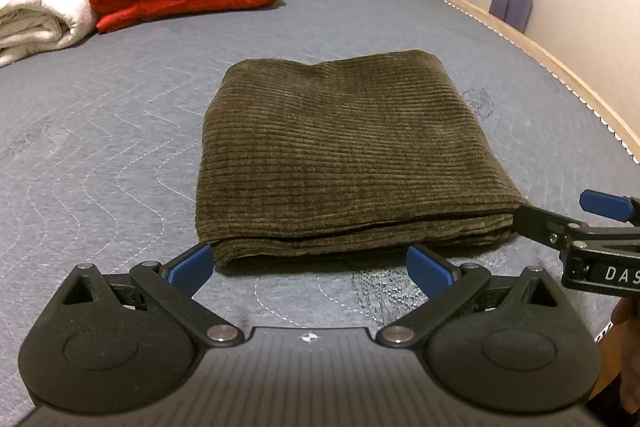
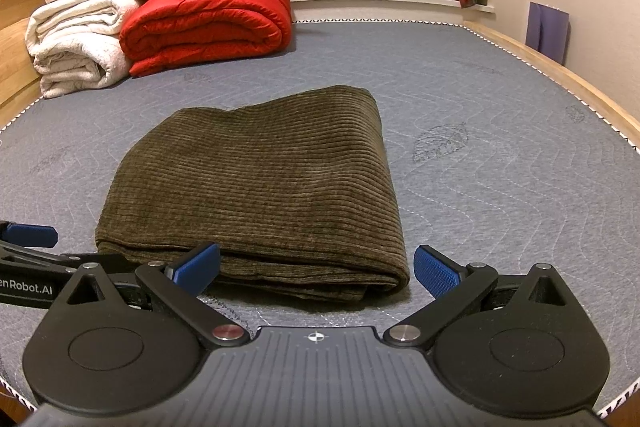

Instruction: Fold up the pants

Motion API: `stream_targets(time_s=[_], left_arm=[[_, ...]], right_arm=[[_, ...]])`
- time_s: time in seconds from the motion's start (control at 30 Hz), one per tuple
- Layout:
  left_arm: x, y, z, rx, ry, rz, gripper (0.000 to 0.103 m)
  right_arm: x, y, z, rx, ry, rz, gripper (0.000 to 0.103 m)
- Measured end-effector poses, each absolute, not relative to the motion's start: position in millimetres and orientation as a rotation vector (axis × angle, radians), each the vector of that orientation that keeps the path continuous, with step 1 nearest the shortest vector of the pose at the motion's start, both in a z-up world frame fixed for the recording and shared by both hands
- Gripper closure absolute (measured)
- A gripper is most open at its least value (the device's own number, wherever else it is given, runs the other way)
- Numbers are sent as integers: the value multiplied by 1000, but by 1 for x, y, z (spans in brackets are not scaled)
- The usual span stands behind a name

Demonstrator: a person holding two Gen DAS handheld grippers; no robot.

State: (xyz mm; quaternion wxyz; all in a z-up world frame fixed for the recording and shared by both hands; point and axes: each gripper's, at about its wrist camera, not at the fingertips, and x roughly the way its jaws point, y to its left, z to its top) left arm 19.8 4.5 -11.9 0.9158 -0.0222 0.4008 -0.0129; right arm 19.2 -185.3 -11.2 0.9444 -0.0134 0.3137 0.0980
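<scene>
Now both grippers are hanging wide apart and empty at the near edge of the folded pants point(image 1: 344, 151).

Lying near the middle of the bed point(image 1: 100, 147), the pants are sitting as a compact, layered rectangle, its stacked edges facing the cameras. The left gripper point(image 1: 310, 269) is pointing at the near left corner, the right gripper point(image 2: 316, 269) at the near right one, neither touching cloth. Folding is looking nearly or fully done, I judge; any further move is calling for pinching the near edge through all layers, or simply pulling clear. No containers are showing; a red quilt point(image 2: 208, 27) and white blankets point(image 2: 76, 39) are lying well apart at the far end.
</scene>
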Motion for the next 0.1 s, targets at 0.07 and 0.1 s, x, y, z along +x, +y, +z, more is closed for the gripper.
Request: stream_targets(time_s=[0.07,0.1], left_arm=[[20,5,-12,-50,826,-32,0],[20,5,-12,-52,827,-35,0]], right_arm=[[19,-185,-11,-28,640,200,1],[19,-185,-12,-29,640,200,1]])
